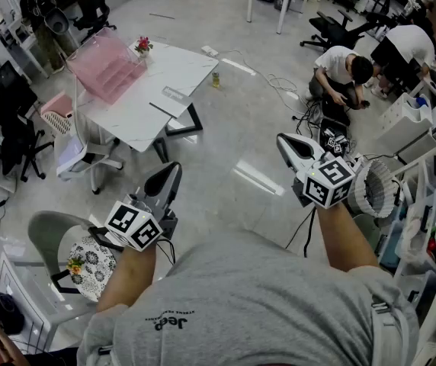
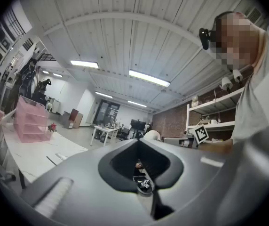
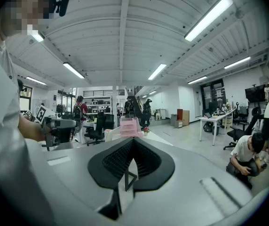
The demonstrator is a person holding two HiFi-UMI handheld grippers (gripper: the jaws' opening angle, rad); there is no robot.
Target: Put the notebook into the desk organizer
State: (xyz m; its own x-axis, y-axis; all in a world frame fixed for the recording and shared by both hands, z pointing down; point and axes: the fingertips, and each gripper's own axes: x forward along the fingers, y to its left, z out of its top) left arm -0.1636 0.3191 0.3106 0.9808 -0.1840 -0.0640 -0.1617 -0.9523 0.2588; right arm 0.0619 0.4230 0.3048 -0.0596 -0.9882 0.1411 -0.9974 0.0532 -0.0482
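The pink desk organizer [image 1: 107,67] stands at the far left end of a white table [image 1: 138,117] across the floor, well away from me. A thin grey notebook [image 1: 174,97] lies flat near the table's right edge. My left gripper [image 1: 171,175] is held in the air at lower left, its jaws shut with nothing in them. My right gripper [image 1: 286,145] is held at the right, also shut and empty. The left gripper view shows the organizer [image 2: 30,121] and table [image 2: 35,154] far to the left of its closed tips [image 2: 139,142]. The right gripper view has the organizer [image 3: 129,126] straight beyond its closed tips [image 3: 133,140].
A small flower pot [image 1: 142,46] sits beside the organizer. A white chair [image 1: 81,155] stands at the table and a chair with a floral cushion [image 1: 88,265] is at my left. A person crouches [image 1: 344,71] among floor cables at the right. Shelving [image 1: 431,204] lines the right side.
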